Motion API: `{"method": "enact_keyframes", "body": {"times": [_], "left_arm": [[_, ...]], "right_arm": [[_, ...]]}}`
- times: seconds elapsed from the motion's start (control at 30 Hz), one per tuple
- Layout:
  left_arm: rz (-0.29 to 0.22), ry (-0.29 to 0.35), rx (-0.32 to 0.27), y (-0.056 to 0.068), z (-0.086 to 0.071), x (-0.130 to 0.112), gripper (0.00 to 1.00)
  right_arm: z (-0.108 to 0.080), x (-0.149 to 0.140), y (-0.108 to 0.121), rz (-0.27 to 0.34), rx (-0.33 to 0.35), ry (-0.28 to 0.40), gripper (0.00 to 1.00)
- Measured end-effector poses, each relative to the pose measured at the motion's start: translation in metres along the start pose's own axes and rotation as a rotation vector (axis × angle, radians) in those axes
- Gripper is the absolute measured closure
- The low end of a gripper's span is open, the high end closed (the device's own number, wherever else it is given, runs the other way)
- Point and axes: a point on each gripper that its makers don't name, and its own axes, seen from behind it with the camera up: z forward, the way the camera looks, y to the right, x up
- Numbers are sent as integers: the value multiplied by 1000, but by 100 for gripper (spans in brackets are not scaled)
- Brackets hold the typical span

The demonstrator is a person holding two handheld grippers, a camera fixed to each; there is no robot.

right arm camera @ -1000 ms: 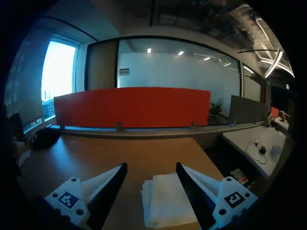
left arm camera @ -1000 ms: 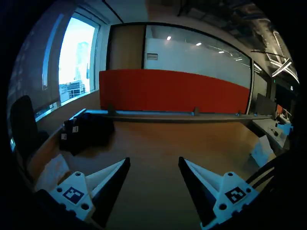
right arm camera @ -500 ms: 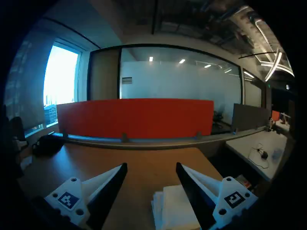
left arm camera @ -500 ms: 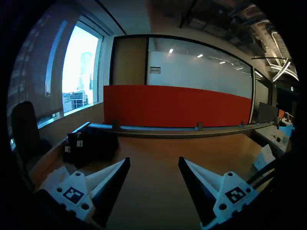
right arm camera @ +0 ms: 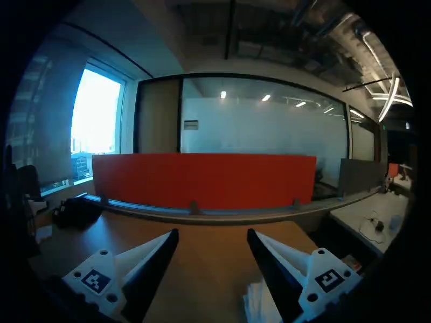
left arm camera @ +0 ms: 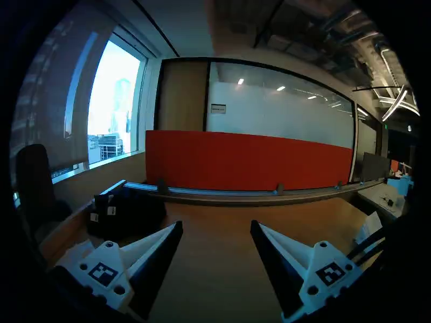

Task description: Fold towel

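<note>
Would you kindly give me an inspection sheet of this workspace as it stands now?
Surface: wooden desk, bare between the fingers of both grippers.
Job's things: folded white towel, low in the right gripper view, partly hidden behind a finger.
Clutter: black bag with white tags, at the window end of the desk.
Grippers: left gripper open, holding nothing; right gripper open, not gripping the towel.
Cables: thin cable on the neighbouring white desk.
Surroundings: red partition, window, glass wall, dark chair.
</note>
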Motion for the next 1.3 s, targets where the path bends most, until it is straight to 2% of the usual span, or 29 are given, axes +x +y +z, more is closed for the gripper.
{"method": "enact_keyframes", "body": {"times": [0.2,0.3,0.7,1.0,1.3], "left_arm": [[9,20,-9,-1,-1,8,7],[11,25,-9,-2,0,10,7],[8,36,8,-9,-1,13,7],[36,45,16,-15,2,8,7],[52,72,32,-29,0,-9,7]], "right_arm": [[4,9,-27,15,22,23,2],[6,11,-33,18,18,32,2],[7,16,-37,18,-1,21,2],[2,31,-35,38,-26,22,2],[-5,38,-45,89,-36,34,2]]}}
